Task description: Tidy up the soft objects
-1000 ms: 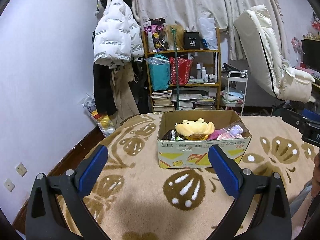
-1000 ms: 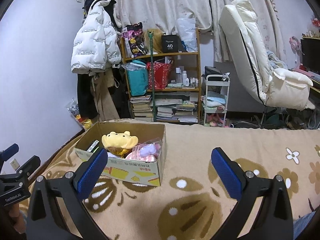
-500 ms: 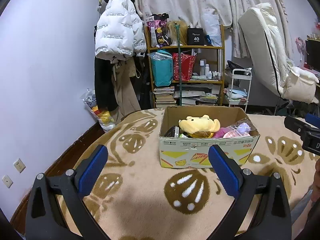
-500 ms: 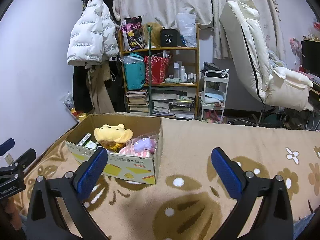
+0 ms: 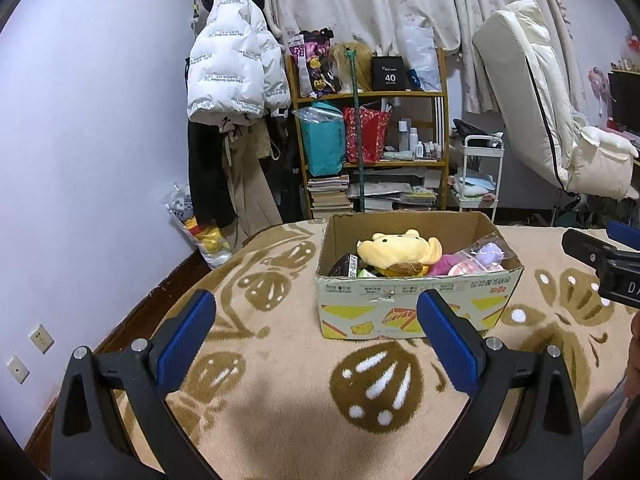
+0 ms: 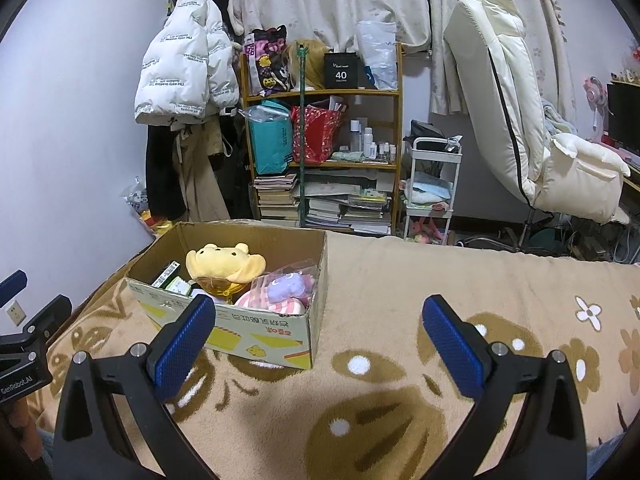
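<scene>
A cardboard box (image 5: 416,296) sits on a beige blanket (image 5: 280,380) patterned with brown shapes, and inside it lies a yellow plush toy (image 5: 398,250) on top of the pile, with a purple plush in a clear bag (image 5: 490,254) at its right and a pink striped soft item (image 6: 276,306) nearer the front wall. The left hand-held gripper (image 5: 316,336) hovers just short of the box, its blue-padded fingers spread wide and holding nothing. The right hand-held gripper (image 6: 318,340) (likewise wide apart and empty) hangs over the blanket to the right of the box. Far behind stands a cluttered wooden shelf (image 6: 320,152).
</scene>
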Action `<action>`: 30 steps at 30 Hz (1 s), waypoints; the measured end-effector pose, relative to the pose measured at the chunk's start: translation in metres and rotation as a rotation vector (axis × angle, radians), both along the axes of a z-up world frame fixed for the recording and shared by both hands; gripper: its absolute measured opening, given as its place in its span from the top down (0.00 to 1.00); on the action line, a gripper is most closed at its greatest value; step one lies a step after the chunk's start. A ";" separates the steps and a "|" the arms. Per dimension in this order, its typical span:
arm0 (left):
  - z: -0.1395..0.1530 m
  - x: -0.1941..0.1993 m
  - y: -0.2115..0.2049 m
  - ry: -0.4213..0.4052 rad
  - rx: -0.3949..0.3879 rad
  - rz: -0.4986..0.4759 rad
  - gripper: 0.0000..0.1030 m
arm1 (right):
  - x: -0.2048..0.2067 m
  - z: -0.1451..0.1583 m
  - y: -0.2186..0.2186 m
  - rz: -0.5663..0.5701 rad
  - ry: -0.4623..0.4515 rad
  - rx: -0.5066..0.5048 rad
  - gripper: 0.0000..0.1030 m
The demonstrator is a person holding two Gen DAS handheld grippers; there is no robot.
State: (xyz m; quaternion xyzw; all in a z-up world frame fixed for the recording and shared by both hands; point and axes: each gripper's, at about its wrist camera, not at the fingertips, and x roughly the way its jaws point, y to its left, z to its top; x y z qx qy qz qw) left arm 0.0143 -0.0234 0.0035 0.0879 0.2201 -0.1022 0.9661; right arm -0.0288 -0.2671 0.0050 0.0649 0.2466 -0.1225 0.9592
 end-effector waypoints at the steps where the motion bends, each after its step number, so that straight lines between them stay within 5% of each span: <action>1: 0.000 0.000 0.000 -0.002 -0.001 -0.001 0.03 | -0.001 0.000 0.000 0.000 0.000 0.000 0.00; 30: -0.005 0.000 0.003 0.016 -0.001 0.011 0.03 | 0.002 -0.001 -0.007 -0.011 -0.006 0.008 0.00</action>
